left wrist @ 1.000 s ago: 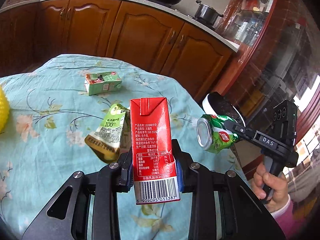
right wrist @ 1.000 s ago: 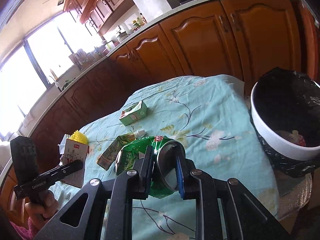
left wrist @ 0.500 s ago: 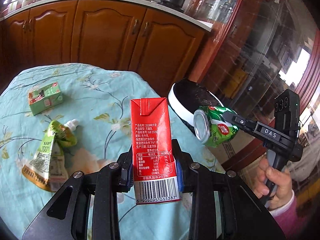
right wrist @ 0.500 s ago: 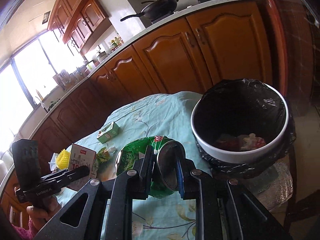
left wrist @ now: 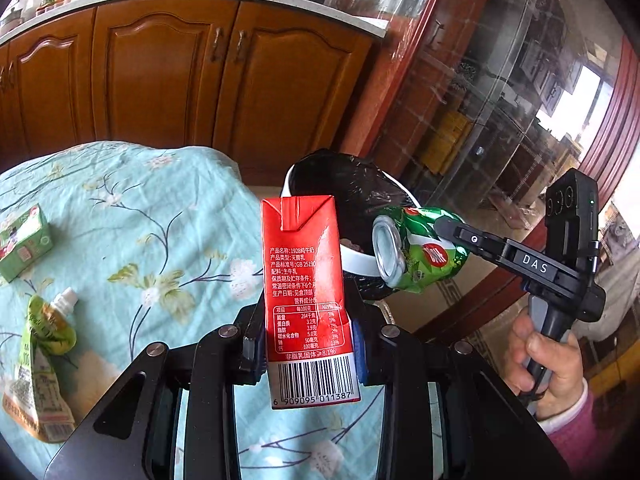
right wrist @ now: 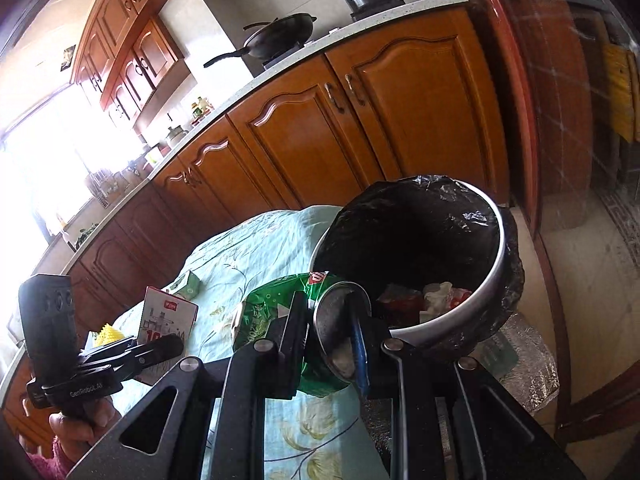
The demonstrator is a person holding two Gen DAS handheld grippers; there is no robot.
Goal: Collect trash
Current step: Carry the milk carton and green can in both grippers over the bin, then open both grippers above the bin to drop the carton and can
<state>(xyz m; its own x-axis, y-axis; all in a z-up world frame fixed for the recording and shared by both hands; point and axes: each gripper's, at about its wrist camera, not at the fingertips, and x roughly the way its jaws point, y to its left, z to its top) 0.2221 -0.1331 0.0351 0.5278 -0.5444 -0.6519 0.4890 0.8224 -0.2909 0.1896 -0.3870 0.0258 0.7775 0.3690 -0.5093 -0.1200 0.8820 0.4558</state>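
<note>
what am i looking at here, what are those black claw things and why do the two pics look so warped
No robot here: a person holds a two-fingered black gripper in each hand, each carrying a fisheye camera that looks along its fingers, hence the warping. One picture comes from the left gripper, which clamps an upright red milk carton. The other comes from the right gripper, which clamps a crushed green drink can near a white bin with a black liner that already holds some trash. On the table's floral light-blue cloth lie a small green juice box and a green spouted drink pouch.
</note>
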